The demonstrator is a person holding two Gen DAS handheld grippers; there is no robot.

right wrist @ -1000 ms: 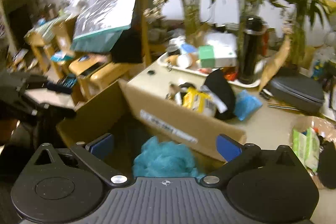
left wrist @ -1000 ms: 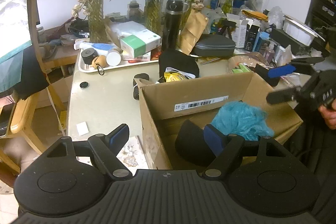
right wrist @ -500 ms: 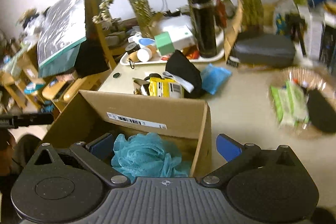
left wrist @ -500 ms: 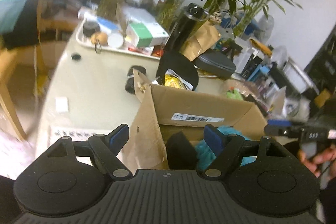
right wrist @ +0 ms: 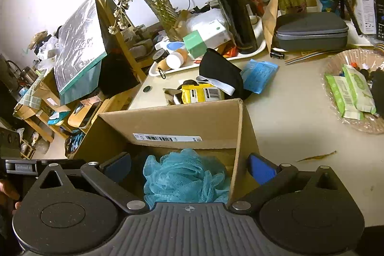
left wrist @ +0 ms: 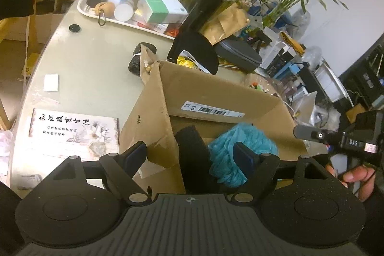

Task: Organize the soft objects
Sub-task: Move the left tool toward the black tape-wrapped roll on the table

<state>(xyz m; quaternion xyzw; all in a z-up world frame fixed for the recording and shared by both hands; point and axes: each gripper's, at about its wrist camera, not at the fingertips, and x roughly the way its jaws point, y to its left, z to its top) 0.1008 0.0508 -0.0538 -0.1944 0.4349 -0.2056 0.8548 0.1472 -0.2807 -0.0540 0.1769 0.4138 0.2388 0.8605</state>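
Reading "03" beside a barcode, the cardboard box (left wrist: 216, 97) label (both grippers' jaws spread, empty).

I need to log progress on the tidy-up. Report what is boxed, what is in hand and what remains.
Done: a teal mesh bath pouf and a black foam block lie in the open cardboard box. In hand: nothing; the left gripper and right gripper are both open over the box. Left: a black fabric cap and a blue soft packet lie on the table behind it.

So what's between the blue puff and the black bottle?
In the right wrist view, the box wall, then a yellow packet, lie between the puff and the bottle.
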